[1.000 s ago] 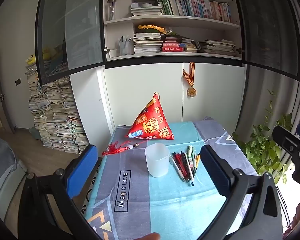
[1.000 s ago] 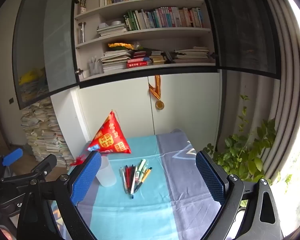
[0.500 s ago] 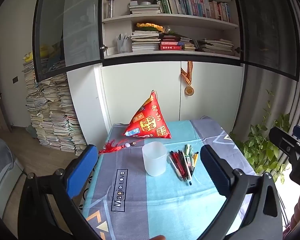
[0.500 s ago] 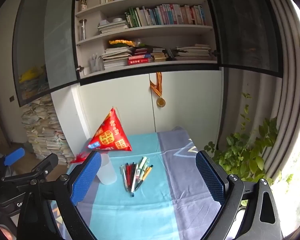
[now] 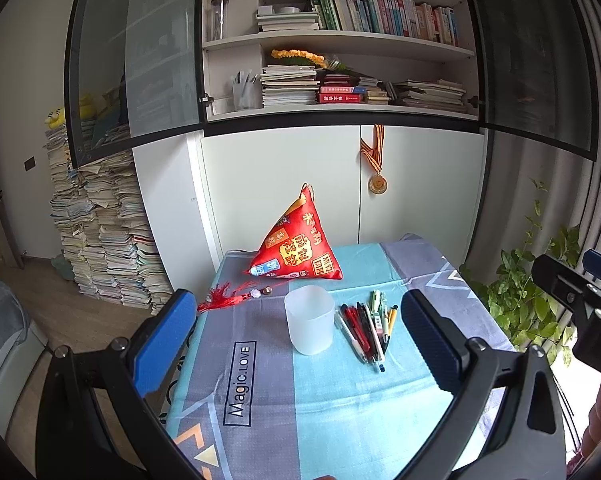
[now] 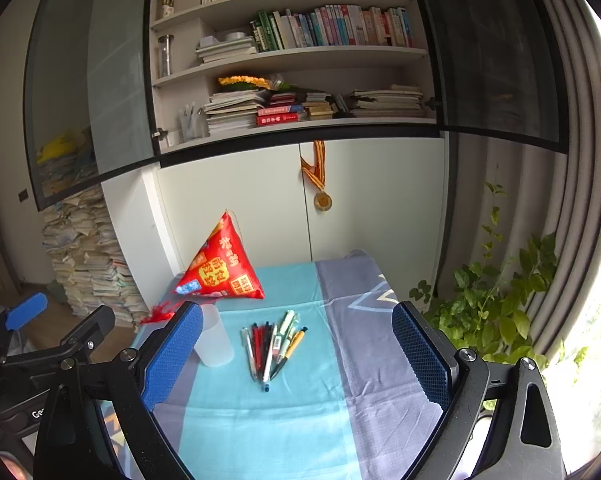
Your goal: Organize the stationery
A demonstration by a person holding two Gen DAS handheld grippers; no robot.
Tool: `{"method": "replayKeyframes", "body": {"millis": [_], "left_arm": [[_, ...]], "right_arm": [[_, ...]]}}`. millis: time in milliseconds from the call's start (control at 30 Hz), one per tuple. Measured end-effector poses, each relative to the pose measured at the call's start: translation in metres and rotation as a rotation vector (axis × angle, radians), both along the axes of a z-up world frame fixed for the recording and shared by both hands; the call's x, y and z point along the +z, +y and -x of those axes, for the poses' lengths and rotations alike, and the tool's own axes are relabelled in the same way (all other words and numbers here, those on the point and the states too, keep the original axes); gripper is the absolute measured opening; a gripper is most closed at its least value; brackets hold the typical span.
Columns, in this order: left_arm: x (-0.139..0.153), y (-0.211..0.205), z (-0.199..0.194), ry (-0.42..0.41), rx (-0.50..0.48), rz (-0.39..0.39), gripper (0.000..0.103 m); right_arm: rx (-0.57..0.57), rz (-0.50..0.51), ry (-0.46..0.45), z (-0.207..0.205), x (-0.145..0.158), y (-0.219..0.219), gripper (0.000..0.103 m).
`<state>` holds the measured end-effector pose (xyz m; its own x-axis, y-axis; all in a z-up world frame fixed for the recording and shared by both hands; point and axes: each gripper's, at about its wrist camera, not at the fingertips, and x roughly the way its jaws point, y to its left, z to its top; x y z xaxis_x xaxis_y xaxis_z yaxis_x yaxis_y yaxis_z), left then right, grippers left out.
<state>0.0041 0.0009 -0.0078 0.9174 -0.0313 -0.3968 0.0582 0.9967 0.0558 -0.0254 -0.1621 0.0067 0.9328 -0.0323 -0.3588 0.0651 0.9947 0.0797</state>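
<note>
**Both grippers poised, pens waiting beside the cup**

Your left gripper [image 5: 296, 344] and right gripper [image 6: 296, 356] hover over the near edge of the table [image 5: 340, 396], fingers spread wide and holding nothing. The pens [image 6: 272, 344] lie fanned flat on the smooth blue-grey cloth, slim plastic barrels touching one another. Just left of them stands the frosted, translucent cup [image 5: 309, 319], upright and open-mouthed, probably set close so each pen travels little.

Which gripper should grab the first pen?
Right, probably. The pens lie centred between the open right gripper's fingers; the left gripper is centred on the cup instead.
</note>
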Motion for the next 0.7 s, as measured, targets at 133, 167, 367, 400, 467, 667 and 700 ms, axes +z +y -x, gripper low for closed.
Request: {"method": "replayKeyframes", "body": {"millis": [133,167,367,400,467,667,700], "left_arm": [[0.0,0.0,0.0,-0.002,0.0,-0.001,0.102],[0.0,0.0,0.001,-0.003,-0.001,-0.001,0.102],[-0.002,-0.001,0.0,0.0,0.0,-0.001,0.102],[-0.003,-0.001,0.0,0.001,0.0,-0.002,0.102],[-0.003,-0.001,0.0,0.002,0.0,-0.002,0.102],[-0.002,-0.001,-0.001,0.001,-0.001,-0.003,0.102],[-0.002,-0.001,-0.001,0.001,-0.001,-0.003,0.102]], "right_arm": [[0.002,0.0,0.002,0.0,0.002,-0.001,0.096],[0.002,0.0,0.002,-0.001,-0.001,-0.001,0.096],[0.005,0.002,0.008,-0.004,-0.014,0.003,0.096],[0.004,0.003,0.007,-0.003,-0.011,0.003,0.096],[0.003,0.003,0.007,-0.003,-0.01,0.003,0.096],[0.003,0.002,0.008,-0.003,-0.01,0.002,0.096],[0.004,0.003,0.008,-0.003,-0.01,0.003,0.096]]}}
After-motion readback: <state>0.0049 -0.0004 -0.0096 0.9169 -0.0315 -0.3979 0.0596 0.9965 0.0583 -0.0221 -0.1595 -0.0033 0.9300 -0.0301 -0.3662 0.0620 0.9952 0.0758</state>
